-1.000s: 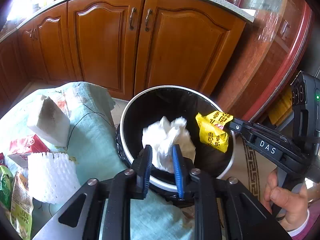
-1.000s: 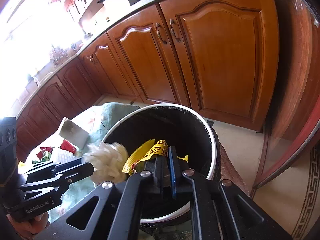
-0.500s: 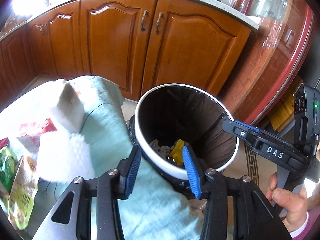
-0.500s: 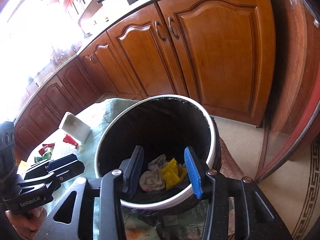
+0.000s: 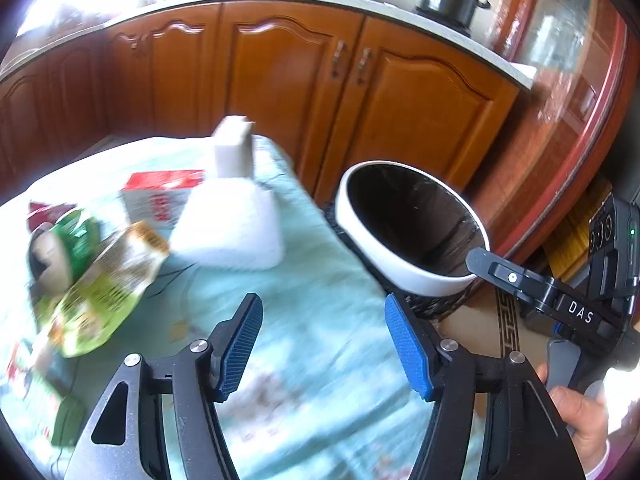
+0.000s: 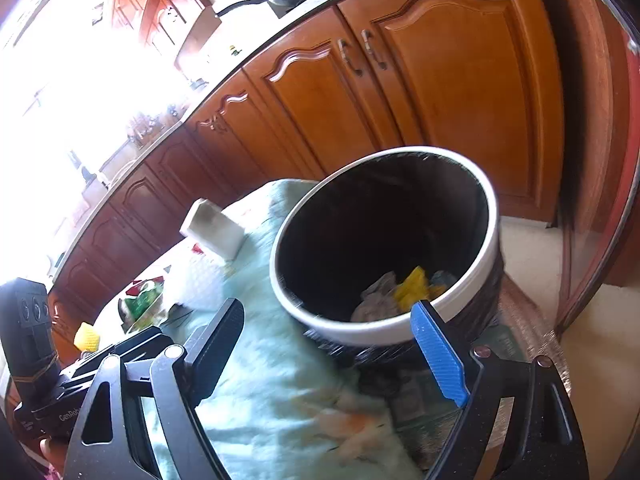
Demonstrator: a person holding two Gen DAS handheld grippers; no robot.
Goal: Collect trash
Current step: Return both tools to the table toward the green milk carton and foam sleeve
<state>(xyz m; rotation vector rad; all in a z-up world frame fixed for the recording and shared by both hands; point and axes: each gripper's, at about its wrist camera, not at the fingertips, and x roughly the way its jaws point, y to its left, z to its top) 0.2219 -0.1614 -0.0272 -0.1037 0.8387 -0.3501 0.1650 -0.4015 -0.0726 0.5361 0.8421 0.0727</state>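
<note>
We hold our left gripper [image 5: 322, 344] over the pale green cloth [image 5: 320, 280], its fingers wide apart and gripping nothing. Our right gripper [image 6: 328, 344], fingers also apart and bare, hangs just before the bin [image 6: 494, 240]. A crumpled tissue [image 6: 376, 296] and yellow wrapper [image 6: 412, 286] lie inside the bin. A foam block [image 5: 232, 228], red carton [image 5: 160, 194] and green packets [image 5: 100, 292] rest on the cloth.
</note>
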